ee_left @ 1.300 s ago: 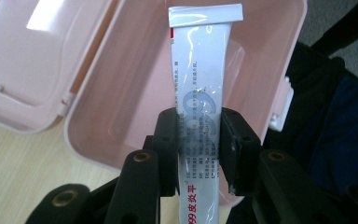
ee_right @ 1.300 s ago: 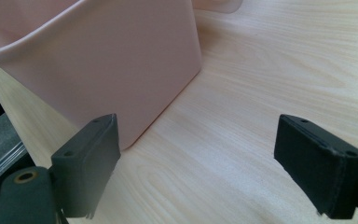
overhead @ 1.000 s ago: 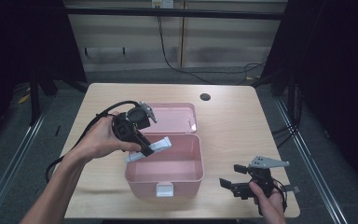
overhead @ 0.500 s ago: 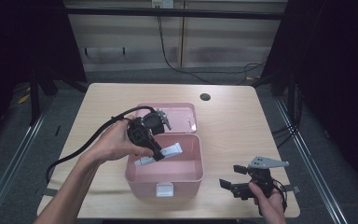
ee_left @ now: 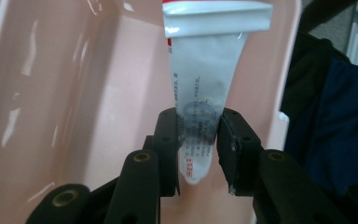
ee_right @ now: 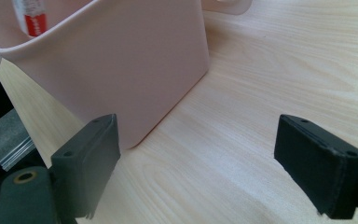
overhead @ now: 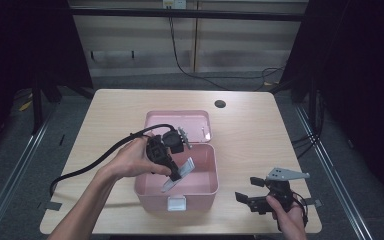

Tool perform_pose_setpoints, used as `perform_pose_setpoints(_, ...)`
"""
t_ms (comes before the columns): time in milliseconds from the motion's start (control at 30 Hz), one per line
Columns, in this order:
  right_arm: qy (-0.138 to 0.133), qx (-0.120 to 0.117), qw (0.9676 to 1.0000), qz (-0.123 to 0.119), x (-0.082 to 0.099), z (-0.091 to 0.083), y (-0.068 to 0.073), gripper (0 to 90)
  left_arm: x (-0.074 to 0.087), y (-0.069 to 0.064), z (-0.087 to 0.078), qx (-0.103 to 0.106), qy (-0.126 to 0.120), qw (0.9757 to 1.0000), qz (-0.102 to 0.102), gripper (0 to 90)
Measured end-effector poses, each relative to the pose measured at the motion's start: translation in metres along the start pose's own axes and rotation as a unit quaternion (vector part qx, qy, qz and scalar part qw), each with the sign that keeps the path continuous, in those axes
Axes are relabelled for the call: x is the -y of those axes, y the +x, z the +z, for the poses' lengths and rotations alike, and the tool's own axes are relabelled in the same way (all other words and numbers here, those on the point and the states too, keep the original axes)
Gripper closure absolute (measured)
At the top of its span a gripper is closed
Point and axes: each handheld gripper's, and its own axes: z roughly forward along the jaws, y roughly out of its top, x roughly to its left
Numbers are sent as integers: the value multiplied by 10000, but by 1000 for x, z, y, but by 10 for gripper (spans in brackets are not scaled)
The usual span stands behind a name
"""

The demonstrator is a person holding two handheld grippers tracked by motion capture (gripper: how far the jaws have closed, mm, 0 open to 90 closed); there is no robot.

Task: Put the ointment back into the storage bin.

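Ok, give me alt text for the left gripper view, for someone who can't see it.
The left gripper is shut on a white squeeze tube with small print and red markings, its flat crimped end pointing away from the camera. Behind the tube lies the glossy inside of a pink box.

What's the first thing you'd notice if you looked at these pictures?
The pink box near the front middle of the wooden table, its lid lying open behind it. The left gripper reaches into it, jaws shut on a white tube with red and blue print. At the front right corner, the right gripper rests low by the table with jaws wide open and nothing between them.
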Motion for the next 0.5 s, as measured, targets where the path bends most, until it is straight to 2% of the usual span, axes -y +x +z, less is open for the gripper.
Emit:
perform_pose_setpoints(233, 1, 2, 10000, -7, 0, 0, -1, 137, -2, -1, 9, -10, 153, 9998, 98, 704)
perform_pose_setpoints(433, 14, 12, 10000, -2, 0, 0, 0, 137, -3, -4, 19, 101, 363, 9991, 175, 704)
perform_pose_setpoints(500, 15, 16, 10000, -2, 0, 0, 0, 137, -3, -4, 22, 112, 360, 9991, 195, 704)
